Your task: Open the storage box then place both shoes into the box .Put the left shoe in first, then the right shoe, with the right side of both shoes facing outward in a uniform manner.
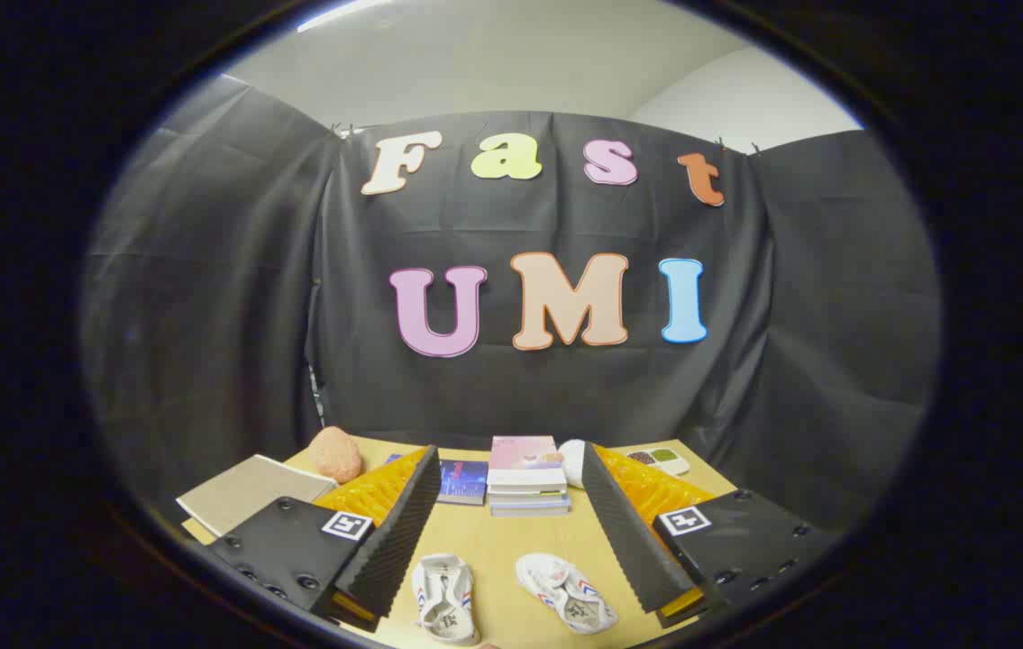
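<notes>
Tabletop (511,550): two small white shoes (444,597) between spread claw (511,505) fingers.

You are looking through a strong fisheye: the booth's cloth wall (232,297) bows outward and its folds curve more the farther they lie from the desk (511,541). Light comes from above, where a bright strip (344,13) glares on the pale ceiling. The desk is evenly lit and fairly sharp; the tool (511,541), its fingers spread wide, looks slightly soft close up. The cloth stays dim, with faint sheen.
</notes>
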{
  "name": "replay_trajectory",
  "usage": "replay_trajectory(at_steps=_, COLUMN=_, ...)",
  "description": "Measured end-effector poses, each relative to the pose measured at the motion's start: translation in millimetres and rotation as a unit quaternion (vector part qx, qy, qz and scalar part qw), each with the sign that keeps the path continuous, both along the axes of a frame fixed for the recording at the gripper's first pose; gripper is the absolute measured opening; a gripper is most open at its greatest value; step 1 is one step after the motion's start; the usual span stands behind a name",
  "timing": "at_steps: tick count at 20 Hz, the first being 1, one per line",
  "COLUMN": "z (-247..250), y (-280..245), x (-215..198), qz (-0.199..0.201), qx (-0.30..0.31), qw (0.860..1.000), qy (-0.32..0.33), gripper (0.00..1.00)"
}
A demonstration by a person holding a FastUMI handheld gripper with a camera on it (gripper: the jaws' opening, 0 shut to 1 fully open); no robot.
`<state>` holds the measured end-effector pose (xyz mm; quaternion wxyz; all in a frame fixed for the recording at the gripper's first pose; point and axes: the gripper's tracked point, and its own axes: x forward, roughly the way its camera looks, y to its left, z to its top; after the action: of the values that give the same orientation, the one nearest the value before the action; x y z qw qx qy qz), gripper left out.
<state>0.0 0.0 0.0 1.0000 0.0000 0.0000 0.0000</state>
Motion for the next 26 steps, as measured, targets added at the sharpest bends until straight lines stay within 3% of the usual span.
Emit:
replay_trajectory(at_steps=19, z=6, y=3, x=5, qz=-0.015, qx=0.028, qw=0.999, qy=-0.008, gripper=0.99)
replay_trajectory(at_steps=23, z=5, y=19, x=4, qz=0.008, qx=0.075, qw=0.997, qy=-0.016, gripper=0.99)
replay_trajectory(at_steps=26, z=0, y=38, x=-1, qz=0.038, qx=0.152, qw=0.987, qy=-0.026, gripper=0.99)
